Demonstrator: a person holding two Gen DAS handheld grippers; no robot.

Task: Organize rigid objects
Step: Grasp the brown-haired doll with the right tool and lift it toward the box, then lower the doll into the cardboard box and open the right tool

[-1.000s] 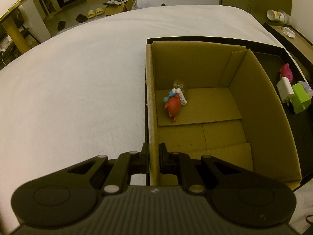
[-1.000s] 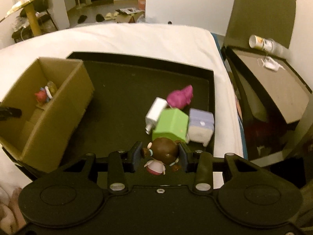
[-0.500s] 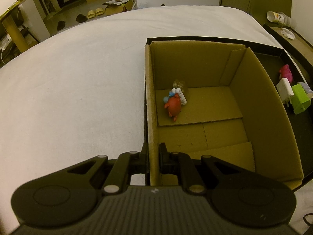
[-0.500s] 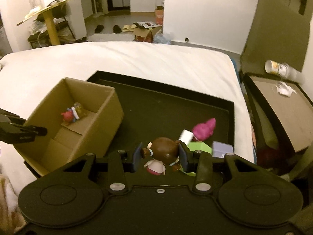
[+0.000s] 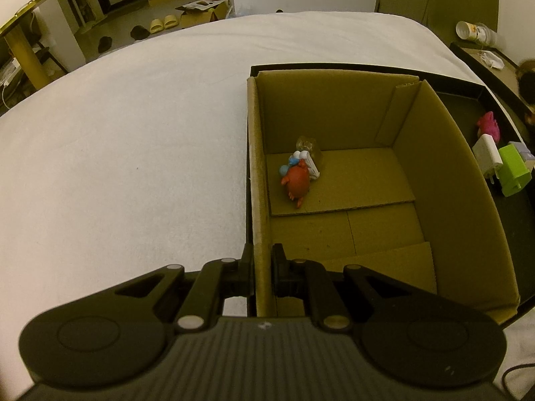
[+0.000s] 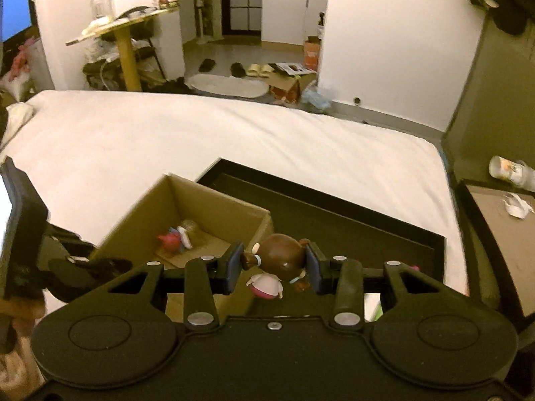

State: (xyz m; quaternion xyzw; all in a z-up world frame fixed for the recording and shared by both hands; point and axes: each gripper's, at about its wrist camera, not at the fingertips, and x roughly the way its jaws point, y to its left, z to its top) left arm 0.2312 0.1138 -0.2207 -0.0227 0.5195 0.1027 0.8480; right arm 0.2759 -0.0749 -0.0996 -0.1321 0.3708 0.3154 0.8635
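In our right gripper [image 6: 273, 264] we pinch a small brown-headed figurine [image 6: 279, 262], one finger on each side of its head, with the pink body hanging below the fingers. The relation that matters now is where the open cardboard box [image 6: 214, 212] lies from this gripper: it is ahead and to the left, a little lower, and its near right corner is just beside the left finger. So we judge that the figurine must travel left and slightly forward before the fingers spread.

Our left gripper [image 5: 262, 267] is pressed onto the left wall of the same box, one finger outside and one inside, and so it holds the box steady. From this gripper the box opens ahead and to the right. A red toy [image 5: 297, 182] with some small pieces lies on the floor of the box near that wall. Farther right, outside the box, a green block [image 5: 515, 170] and a white plug [image 5: 486, 153] wait in the black tray [image 5: 461, 82], which rests on the bed [image 5: 133, 140].
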